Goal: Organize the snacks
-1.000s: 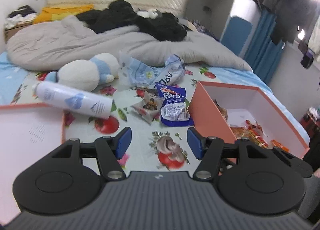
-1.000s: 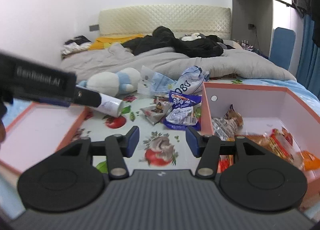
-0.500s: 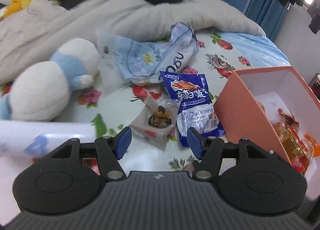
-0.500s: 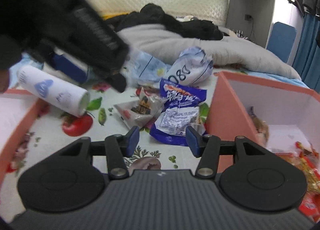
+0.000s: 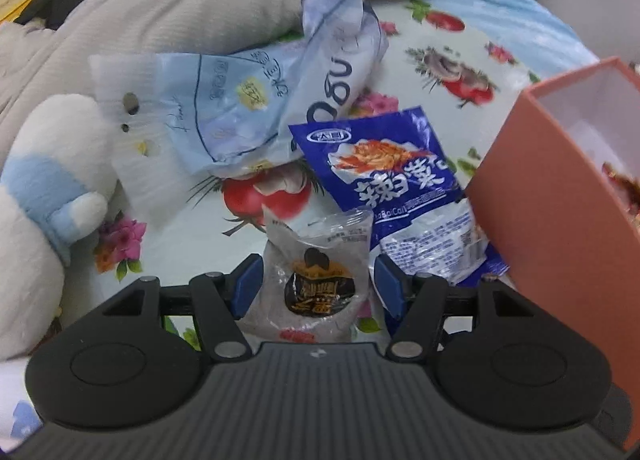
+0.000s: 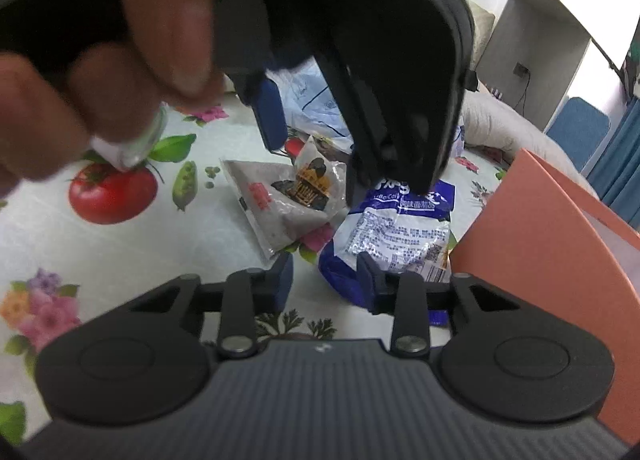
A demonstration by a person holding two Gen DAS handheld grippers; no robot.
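A small grey snack packet [image 5: 316,280] with a black and orange label lies on the flowered sheet, between the open jaws of my left gripper [image 5: 316,286]. It also shows in the right wrist view [image 6: 292,199], under the left gripper [image 6: 316,147]. A blue snack bag [image 5: 400,195] lies right of it, against the orange box [image 5: 552,227]. My right gripper [image 6: 325,276] is open and empty, low over the sheet near the blue bag [image 6: 396,236].
A crumpled pale blue plastic bag [image 5: 256,99] lies behind the snacks. A white and blue plush toy [image 5: 36,195] is at the left. The orange box [image 6: 552,236] holds several snacks. A grey duvet [image 5: 200,7] lies behind.
My left gripper has moved forward and down until its open jaws straddle the grey packet. My right gripper has moved closer to the blue bag; the left gripper and hand now fill its upper view.
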